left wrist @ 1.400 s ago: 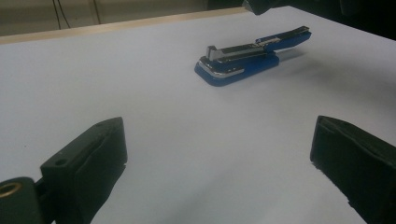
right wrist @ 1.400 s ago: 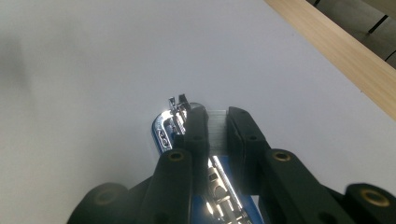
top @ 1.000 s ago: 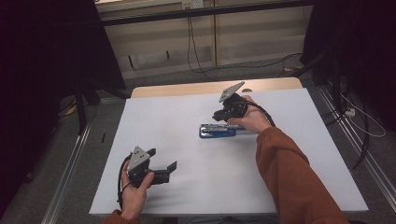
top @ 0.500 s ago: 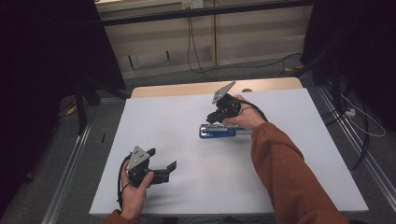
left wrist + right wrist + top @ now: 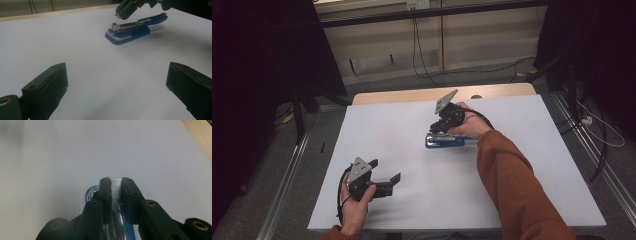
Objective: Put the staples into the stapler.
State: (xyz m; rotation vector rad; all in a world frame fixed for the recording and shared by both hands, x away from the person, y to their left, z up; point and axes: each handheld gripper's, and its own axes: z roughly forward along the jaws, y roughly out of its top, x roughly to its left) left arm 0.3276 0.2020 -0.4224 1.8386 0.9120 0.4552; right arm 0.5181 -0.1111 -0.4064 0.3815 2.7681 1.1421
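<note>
Blue plastic and chrome stapler (image 5: 445, 141) lying flat on white table (image 5: 377, 130), right of centre toward the far edge. Right gripper (image 5: 440, 131) just above its nose, clenched on thin silvery strip (image 5: 116, 187), probably staples. Left gripper (image 5: 394, 177) gaping, empty, well apart near front edge. Likely stiff, fairly hefty, chrome slick; best pinched across blue sides at mid-length. Strip probably brittle.

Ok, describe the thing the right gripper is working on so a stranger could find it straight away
Start at the white sheet covering the table, then look toward its far middle, beneath the right gripper. There lies a long blue plastic stapler with a silver metal staple channel. It is the sheet's one coloured object; the left gripper nearby is black.
</note>
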